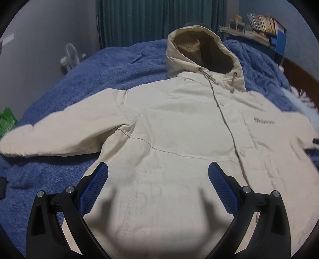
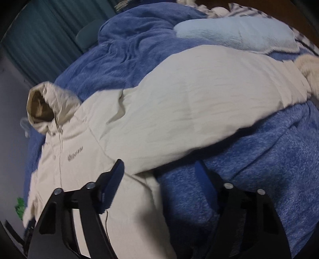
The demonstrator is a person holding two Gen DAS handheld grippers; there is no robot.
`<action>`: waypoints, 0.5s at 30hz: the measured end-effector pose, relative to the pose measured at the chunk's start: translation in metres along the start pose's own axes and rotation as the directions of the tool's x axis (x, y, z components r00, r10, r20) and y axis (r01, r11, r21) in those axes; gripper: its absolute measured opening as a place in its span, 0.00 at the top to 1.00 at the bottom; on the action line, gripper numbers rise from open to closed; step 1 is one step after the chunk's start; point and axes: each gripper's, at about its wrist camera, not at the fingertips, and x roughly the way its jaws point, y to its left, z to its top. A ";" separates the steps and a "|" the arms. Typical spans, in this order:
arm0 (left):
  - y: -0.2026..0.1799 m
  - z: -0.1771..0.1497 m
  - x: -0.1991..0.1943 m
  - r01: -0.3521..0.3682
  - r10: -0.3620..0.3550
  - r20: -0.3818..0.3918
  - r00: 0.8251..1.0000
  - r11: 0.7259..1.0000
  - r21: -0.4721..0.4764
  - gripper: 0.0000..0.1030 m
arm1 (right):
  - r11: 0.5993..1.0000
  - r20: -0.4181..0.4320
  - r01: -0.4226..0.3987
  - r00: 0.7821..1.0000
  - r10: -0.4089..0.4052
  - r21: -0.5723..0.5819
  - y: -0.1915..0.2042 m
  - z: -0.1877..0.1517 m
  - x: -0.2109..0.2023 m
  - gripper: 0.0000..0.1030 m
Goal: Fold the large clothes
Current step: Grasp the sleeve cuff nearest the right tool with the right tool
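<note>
A cream hooded jacket lies face up on a blue fleece blanket, sleeves spread to both sides and its hood at the far end. My left gripper hovers open over the jacket's lower front, with nothing between its blue pads. In the right wrist view the jacket shows with one sleeve stretched to the right and the hood at the left. My right gripper is open just below that sleeve's armpit. Its left finger is over the jacket's side and its right finger over the blanket.
A light blue pillow and striped cloth lie past the sleeve. A white fan stands by the wall at the left, a green object at the bed's edge. Books on a shelf and a teal curtain are behind.
</note>
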 end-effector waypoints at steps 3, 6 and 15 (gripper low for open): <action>0.010 0.003 -0.001 0.008 -0.008 0.011 1.000 0.999 -0.045 0.06 | 0.995 0.006 -0.033 0.999 0.033 0.095 -0.021 0.003 -0.003 0.33; 0.018 0.006 -0.001 -0.018 0.019 0.022 1.000 0.998 -0.064 0.06 | 0.984 0.019 -0.061 0.998 0.058 0.168 -0.039 0.006 -0.003 0.34; 0.028 0.010 0.008 -0.028 0.028 0.010 1.000 0.997 -0.077 0.23 | 0.931 0.063 -0.137 0.990 0.122 0.339 -0.082 0.015 0.017 0.55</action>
